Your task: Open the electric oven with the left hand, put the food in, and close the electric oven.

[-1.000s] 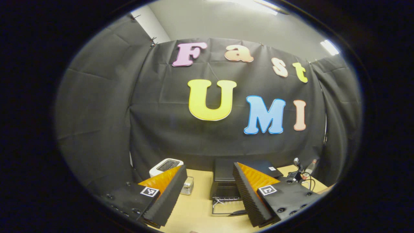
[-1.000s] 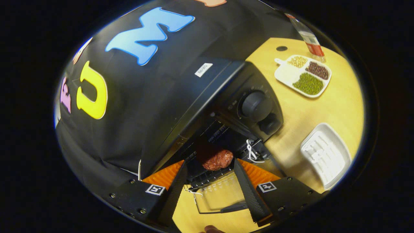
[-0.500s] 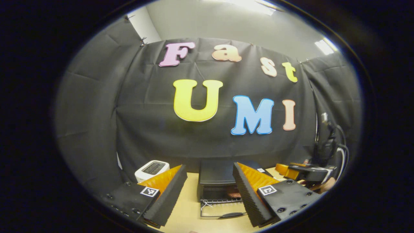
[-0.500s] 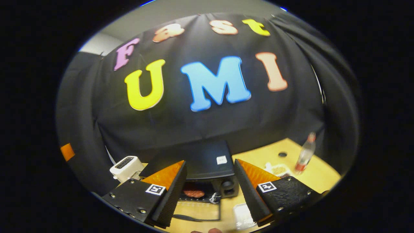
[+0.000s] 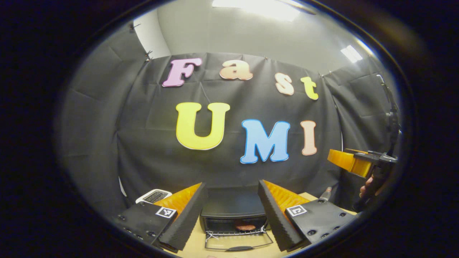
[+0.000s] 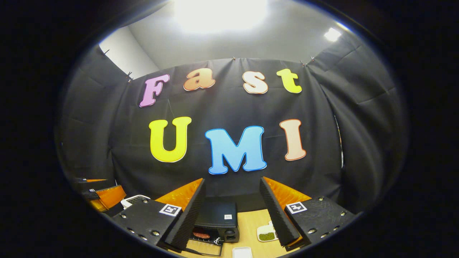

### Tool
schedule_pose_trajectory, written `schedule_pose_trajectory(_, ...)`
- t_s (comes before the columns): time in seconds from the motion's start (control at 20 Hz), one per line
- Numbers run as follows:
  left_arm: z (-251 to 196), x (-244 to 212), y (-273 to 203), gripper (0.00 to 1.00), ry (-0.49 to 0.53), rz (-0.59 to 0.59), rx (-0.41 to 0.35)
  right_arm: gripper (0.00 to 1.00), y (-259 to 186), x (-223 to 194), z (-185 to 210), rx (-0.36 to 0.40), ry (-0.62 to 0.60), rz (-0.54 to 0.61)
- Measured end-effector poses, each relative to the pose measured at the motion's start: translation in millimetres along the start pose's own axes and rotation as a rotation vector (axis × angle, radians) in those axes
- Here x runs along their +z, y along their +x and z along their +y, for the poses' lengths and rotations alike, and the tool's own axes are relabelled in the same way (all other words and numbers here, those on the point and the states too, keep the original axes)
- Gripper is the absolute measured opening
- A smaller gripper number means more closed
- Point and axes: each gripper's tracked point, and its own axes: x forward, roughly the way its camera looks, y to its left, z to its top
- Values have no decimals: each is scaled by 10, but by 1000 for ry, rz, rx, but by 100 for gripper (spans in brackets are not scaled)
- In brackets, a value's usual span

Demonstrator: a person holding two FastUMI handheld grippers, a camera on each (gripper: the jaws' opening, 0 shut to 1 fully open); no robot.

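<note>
Nearest, the left tongs [image 5: 229, 215] are held with fingers spread wide and nothing between them; the right tongs [image 6: 231, 211] are likewise apart and empty. Beyond them on the wooden worktop [image 6: 251, 218] sits the black electric oven [image 5: 233, 211], its glass door [image 5: 236, 240] folded down open. The reddish food [image 5: 245, 227] lies inside on the rack. A white toaster [image 5: 154, 196] stands to the oven's left.

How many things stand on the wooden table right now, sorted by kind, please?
Black electric ovens, door open: 1
White toasters: 1
White divided dishes with green beans: 1
White ribbed trays: 1
Bottles, top showing: 1
Reddish-brown food pieces inside the oven: 1
Total: 6
</note>
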Motion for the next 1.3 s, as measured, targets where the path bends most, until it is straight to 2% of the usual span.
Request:
schedule_pose_trajectory(0.05,-58,61,-2,99,2,-14,2,92,-19,57,-53,-3,-5,-13)
schedule_pose_trajectory(0.1,-122,74,-6,99,3,-20,0,92,-29,121,-84,-3,-7,-23)
schedule_pose_trajectory(0.15,-189,63,-7,92,5,-16,-3,93,-47,128,-118,-2,-10,-27)
schedule_pose_trajectory(0.2,-250,16,-10,94,7,-6,-1,93,-70,132,-152,-1,-8,-24)
schedule_pose_trajectory(0.35,-435,-307,29,99,-4,90,-22,94,-122,61,-221,2,-12,1)
schedule_pose_trajectory(0.5,-484,-731,53,99,-29,209,-19,94,-178,-4,-202,30,-18,28)
schedule_pose_trajectory(0.55,-521,-838,69,92,-33,237,-27,94,-190,-24,-216,33,-12,35)
schedule_pose_trajectory(0.75,-526,-1447,77,96,16,351,-47,94,-234,-210,-320,24,8,101)
schedule_pose_trajectory(0.9,-519,-2125,18,92,-31,508,-59,94,-238,-263,-442,3,10,123)
schedule_pose_trajectory(1.0,-469,-2568,-37,99,-59,642,-48,94,-248,-266,-531,-11,6,122)
schedule_pose_trajectory(1.05,-451,-2737,-35,96,-66,689,-43,94,-251,-273,-580,-18,5,122)
schedule_pose_trajectory(1.1,-439,-2889,-67,99,-68,733,-38,94,-253,-287,-620,-24,4,127)
schedule_pose_trajectory(1.2,-410,-3113,-128,94,-69,789,-28,94,-261,-339,-690,-34,7,141)
schedule_pose_trajectory(1.25,-410,-3221,-149,99,-64,816,-32,94,-267,-375,-730,-39,3,151)
schedule_pose_trajectory(1.3,-409,-3356,-184,96,-60,853,-36,94,-274,-387,-755,-42,0,158)
